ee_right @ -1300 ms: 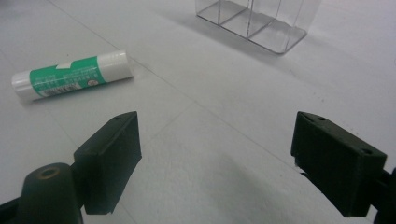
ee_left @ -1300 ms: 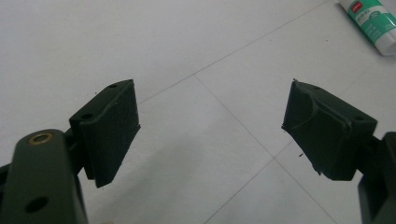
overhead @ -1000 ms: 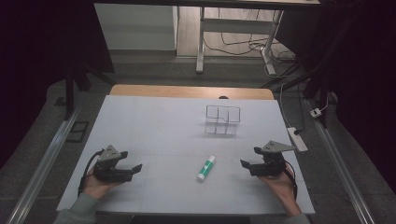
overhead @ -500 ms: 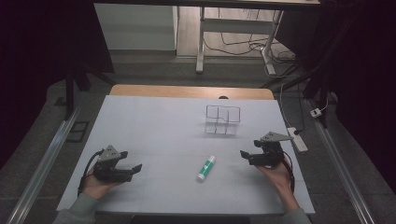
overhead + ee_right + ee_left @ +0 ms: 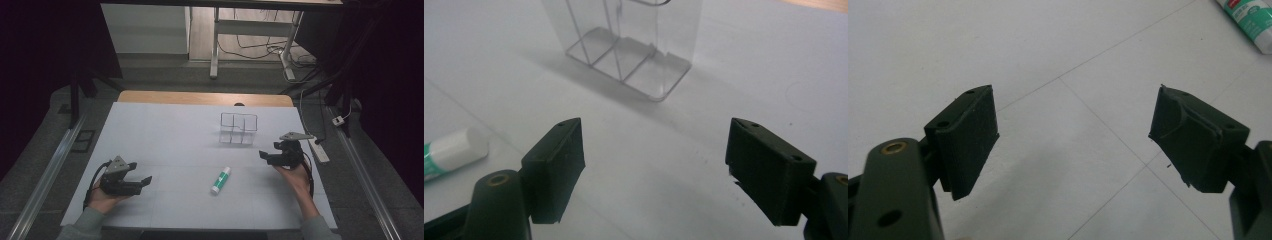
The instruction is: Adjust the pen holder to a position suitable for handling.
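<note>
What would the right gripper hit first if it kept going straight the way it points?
Probably the clear divided organizer: it stands dead ahead of the open right gripper, with bare white table between. The glue stick lies off to the side. Depth is uncertain.

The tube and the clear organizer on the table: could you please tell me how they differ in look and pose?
The tube is opaque, white and green, and lies flat on its side; the clear organizer is see-through, divided into compartments, and stands upright with nothing in it. The tube lies nearer the person, the organizer farther back. Both rest on the white table, untouched by either gripper.
</note>
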The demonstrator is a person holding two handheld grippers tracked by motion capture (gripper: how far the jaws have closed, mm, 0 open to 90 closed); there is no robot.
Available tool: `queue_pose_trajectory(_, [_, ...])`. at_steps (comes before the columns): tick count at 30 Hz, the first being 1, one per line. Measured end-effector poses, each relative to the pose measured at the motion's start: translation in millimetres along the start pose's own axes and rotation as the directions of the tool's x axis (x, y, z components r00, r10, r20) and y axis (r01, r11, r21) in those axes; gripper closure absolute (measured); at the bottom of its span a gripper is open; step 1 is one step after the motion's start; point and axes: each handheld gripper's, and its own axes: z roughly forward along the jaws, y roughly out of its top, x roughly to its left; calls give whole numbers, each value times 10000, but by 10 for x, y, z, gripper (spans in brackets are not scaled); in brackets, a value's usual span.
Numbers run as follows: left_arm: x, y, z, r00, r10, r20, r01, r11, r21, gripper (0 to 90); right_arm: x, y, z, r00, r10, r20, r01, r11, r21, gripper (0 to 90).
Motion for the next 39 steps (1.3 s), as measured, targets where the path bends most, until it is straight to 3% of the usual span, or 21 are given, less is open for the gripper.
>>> queue_pose_trajectory(5, [-5,0,2,10000,25,-51,-25,10000,8,187,-75,70,51,9985,261,480,-271,9994,208,273])
queue_pose_trajectory(18, [-3,-1,7,9999,25,-104,-24,10000,48,186,-185,230,201,9972,338,670,-349,9993,155,372])
queue_pose_trajectory(22, [-7,-2,9,9999,57,-110,-56,10000,76,186,-176,264,291,9962,159,853,-181,9995,258,529])
queue_pose_trajectory(23, [-7,-2,9,9999,57,-110,-56,10000,76,186,-176,264,291,9962,159,853,-181,9995,258,529])
queue_pose_trajectory(24, [-6,-3,8,9999,55,-113,-54,10000,72,186,-168,273,334,9959,-5,906,-28,9993,370,608])
queue_pose_trajectory(32, [-2,-7,10,9999,32,-128,-31,10000,90,186,-161,289,444,9925,-561,1085,502,9971,568,846])
queue_pose_trajectory(39, [-4,-6,21,9999,70,-117,-68,9999,142,186,-174,346,520,9938,-517,986,459,9971,600,892])
